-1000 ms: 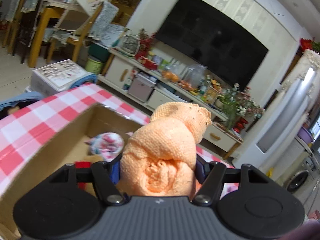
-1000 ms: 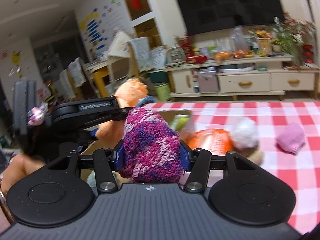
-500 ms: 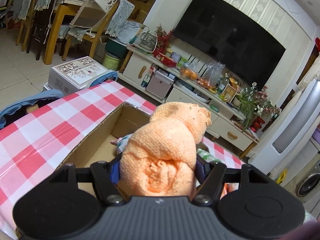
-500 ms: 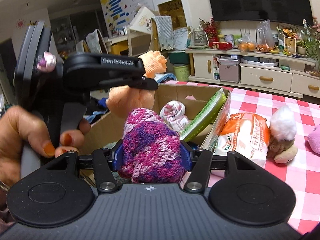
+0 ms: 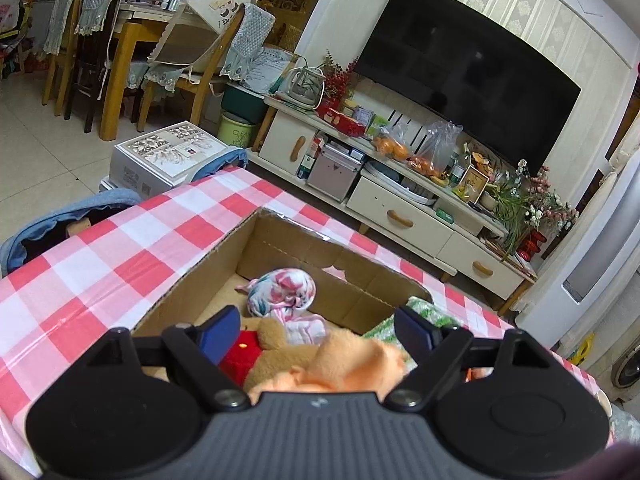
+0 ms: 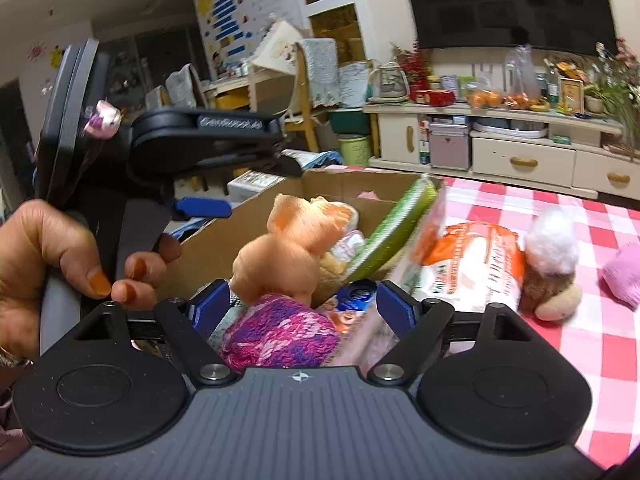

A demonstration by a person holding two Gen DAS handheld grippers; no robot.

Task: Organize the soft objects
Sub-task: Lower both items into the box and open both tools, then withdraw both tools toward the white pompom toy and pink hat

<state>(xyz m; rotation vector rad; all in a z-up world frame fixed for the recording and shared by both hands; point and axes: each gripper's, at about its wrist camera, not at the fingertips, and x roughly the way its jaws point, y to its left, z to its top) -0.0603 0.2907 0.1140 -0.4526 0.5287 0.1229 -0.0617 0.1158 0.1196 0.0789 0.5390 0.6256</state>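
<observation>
Worktop point(image 5: 120, 248) in red-white check cloth; TV cabinet point(image 5: 400, 216) at upper right of frame. Cardboard box point(image 5: 224, 276) mid-frame. Left tool point(image 5: 316, 330) spread wide over the box, gripping nothing; orange cloth point(image 5: 352, 364) loose below it. Right tool point(image 6: 303, 304) likewise spread wide, purple knit roll point(image 6: 280, 336) lying between its jaws at frame bottom, ungripped.

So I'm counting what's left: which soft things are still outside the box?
Two lie on the checked cloth right of the box: the pink knit piece and the white-and-brown plush toy.
</observation>
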